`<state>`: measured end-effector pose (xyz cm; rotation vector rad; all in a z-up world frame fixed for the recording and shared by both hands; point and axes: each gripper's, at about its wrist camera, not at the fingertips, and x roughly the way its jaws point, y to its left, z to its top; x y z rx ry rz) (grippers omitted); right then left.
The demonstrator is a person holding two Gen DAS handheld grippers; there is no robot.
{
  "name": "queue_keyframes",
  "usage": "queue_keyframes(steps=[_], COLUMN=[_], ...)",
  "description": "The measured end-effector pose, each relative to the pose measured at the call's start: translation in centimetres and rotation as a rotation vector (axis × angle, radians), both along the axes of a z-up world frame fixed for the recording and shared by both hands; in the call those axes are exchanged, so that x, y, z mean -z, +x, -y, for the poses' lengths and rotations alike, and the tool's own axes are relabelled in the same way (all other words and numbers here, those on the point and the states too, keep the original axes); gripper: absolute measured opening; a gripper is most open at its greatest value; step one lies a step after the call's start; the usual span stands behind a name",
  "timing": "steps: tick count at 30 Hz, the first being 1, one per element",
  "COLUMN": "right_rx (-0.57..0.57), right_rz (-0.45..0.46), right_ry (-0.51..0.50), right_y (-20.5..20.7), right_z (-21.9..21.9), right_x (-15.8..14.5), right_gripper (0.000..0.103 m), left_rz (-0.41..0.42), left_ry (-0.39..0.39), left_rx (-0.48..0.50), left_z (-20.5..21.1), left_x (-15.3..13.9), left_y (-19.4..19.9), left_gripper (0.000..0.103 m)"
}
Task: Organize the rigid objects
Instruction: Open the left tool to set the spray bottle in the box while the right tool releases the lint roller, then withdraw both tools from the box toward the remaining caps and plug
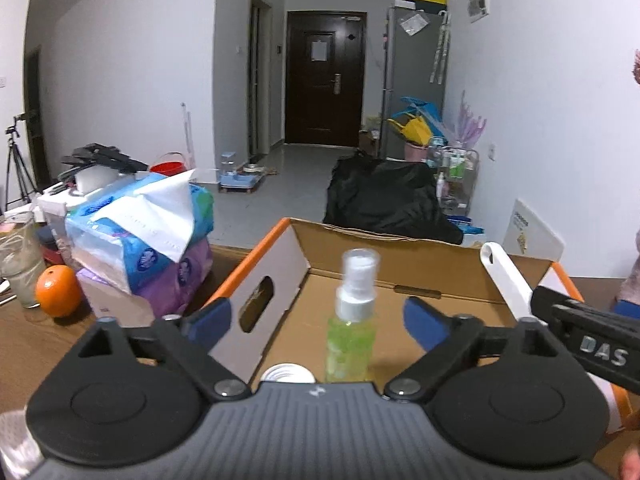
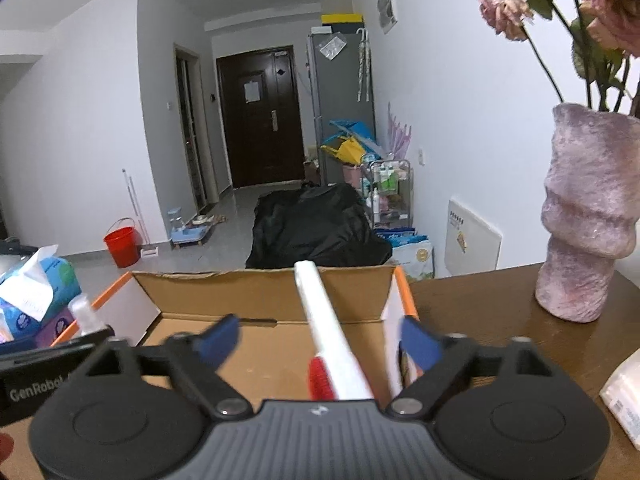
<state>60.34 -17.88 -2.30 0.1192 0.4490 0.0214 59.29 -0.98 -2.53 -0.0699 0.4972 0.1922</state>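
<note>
"DAS" on right claw (image 1: 600,350), "GenRobot" on left claw (image 2: 38,392) (cut off)

Right gripper (image 2: 320,338) spread wide over an open cardboard box (image 2: 260,292) with orange-edged flaps, blue pads clear of everything. Between the jaws, untouched, a long white handle (image 2: 326,320) slanting up against the box's far wall, a red part (image 2: 319,378) at its near end. At the box's left wall, a clear spray bottle top (image 2: 82,314). Beyond the box's left side, tissue packs (image 2: 38,292). Near the table's (image 2: 480,308) far right corner, a pink vase (image 2: 586,216) upright with wilted roses (image 2: 506,14). At the right edge, a white packet (image 2: 624,396).
</note>
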Motion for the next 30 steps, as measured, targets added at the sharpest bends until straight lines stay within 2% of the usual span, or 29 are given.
queue_keyframes(steps=[3, 15, 30], right_rx=[0.002, -0.007, -0.031], right_rz=[0.007, 0.007, 0.067], right_ry=[-0.011, -0.028, -0.084], right_y=[-0.3, -1.3, -4.9], right_z=[0.1, 0.5, 1.3], right_x=[-0.1, -0.5, -1.0], right_gripper=[0.103, 0.103, 0.103], left_rz=[-0.002, -0.022, 0.015], left_ry=[-0.004, -0.053, -0.028], left_rx=[-0.009, -0.025, -0.011], left_z=[-0.2, -0.9, -0.9], left_x=[0.0, -0.2, 0.3], left_y=[-0.1, -0.6, -3.6], left_gripper=[0.103, 0.103, 0.103])
